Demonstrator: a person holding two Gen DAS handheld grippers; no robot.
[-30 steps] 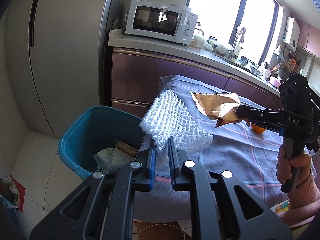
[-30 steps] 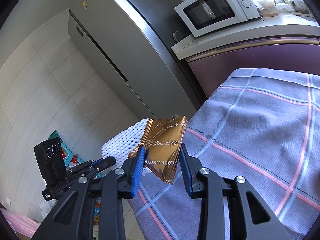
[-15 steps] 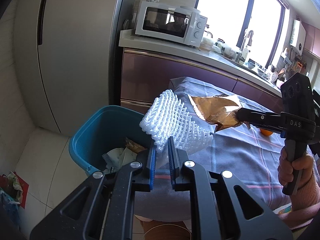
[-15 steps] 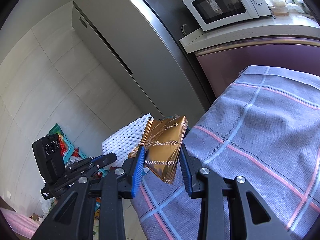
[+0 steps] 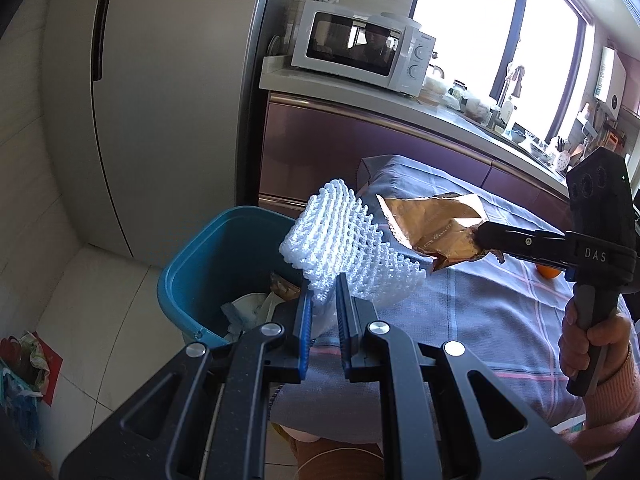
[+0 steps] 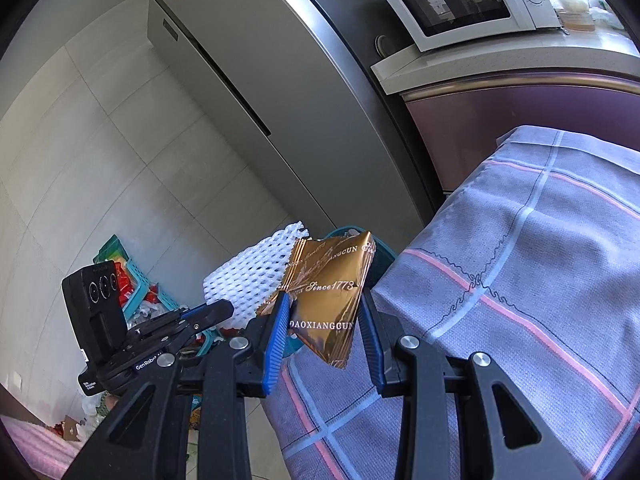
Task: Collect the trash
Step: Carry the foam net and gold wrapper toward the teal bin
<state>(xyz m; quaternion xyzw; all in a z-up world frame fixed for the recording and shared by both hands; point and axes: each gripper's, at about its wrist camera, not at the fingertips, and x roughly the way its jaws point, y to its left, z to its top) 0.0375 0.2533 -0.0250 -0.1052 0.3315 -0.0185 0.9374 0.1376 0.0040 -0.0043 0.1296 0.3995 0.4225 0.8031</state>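
Note:
My left gripper (image 5: 323, 294) is shut on a white foam fruit net (image 5: 344, 252), held in the air above the near rim of a blue trash bin (image 5: 192, 280) that has paper and wrappers inside. To its right, my right gripper (image 5: 478, 238) is shut on a gold snack wrapper (image 5: 432, 226), held over the table's left end. In the right wrist view the gold wrapper (image 6: 328, 292) sits between the blue pads of the right gripper (image 6: 325, 310), with the foam net (image 6: 248, 276) and the left gripper (image 6: 218, 312) just left of it.
A table under a grey-blue plaid cloth (image 5: 480, 320) lies to the right, with an orange (image 5: 546, 271) on it. Behind stand a grey fridge (image 5: 160, 100), purple cabinets and a counter with a microwave (image 5: 360, 52). Baskets of clutter (image 6: 132, 284) sit on the tiled floor.
Both grippers have drifted left with their loads, toward the blue bin. The bin now sits more centrally under the foam net. Both grips are unchanged.

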